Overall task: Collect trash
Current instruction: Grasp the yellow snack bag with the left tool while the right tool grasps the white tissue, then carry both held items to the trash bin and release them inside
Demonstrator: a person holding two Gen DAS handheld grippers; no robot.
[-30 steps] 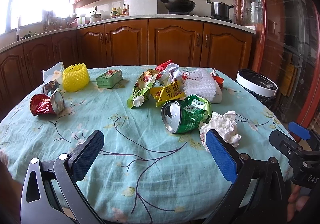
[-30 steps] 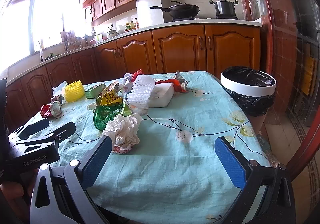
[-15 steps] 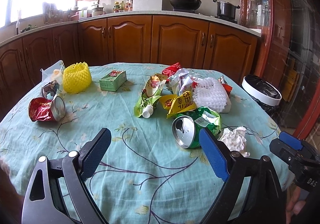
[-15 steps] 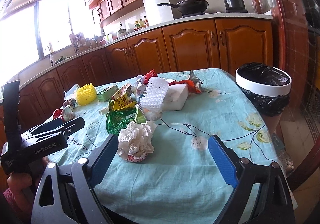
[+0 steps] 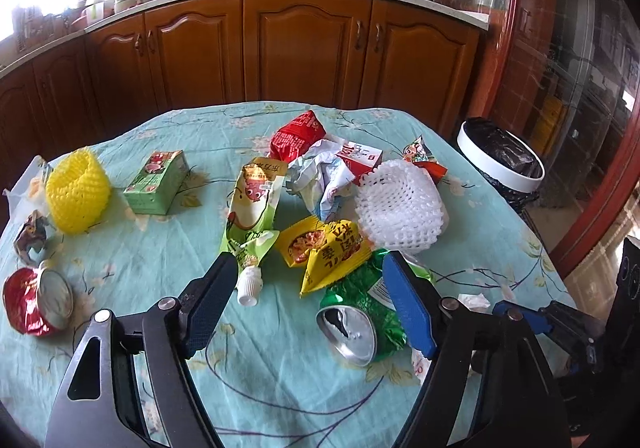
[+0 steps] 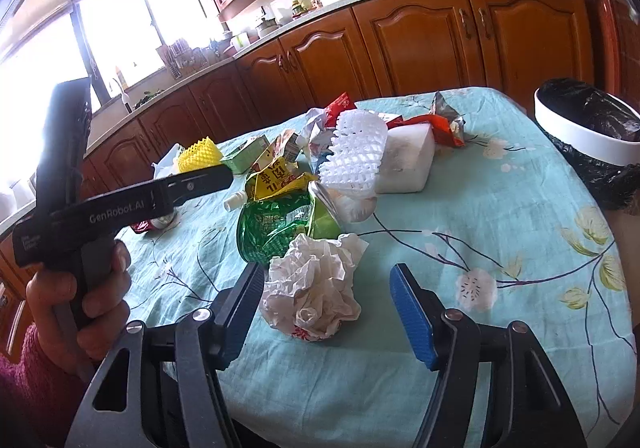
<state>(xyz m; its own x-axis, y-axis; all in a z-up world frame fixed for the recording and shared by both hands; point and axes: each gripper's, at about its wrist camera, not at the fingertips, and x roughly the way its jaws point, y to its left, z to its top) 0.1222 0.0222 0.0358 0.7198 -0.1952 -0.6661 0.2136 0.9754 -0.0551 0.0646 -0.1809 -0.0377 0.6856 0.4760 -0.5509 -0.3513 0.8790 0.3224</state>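
Observation:
Trash lies on a round table with a teal cloth (image 5: 280, 388). My left gripper (image 5: 310, 306) is open, its jaws either side of a crushed green can (image 5: 360, 322), a yellow wrapper (image 5: 326, 252) and a green pouch (image 5: 254, 208). My right gripper (image 6: 330, 306) is open around a crumpled white tissue (image 6: 316, 288), which lies between its jaws; the green can (image 6: 276, 228) lies just beyond. A white bin with a black liner (image 5: 500, 162) stands off the table's right side; it also shows in the right wrist view (image 6: 588, 120).
Further trash: white foam net (image 5: 400, 204), red packet (image 5: 296, 134), green carton (image 5: 158, 182), yellow foam net (image 5: 76, 190), crushed red can (image 5: 36, 306), white foam block (image 6: 408, 160). Wooden kitchen cabinets (image 5: 300, 48) stand behind the table.
Both grippers have moved forward over the table. The left now straddles the green can and wrappers; the right has closed in on the tissue. Both stay open.

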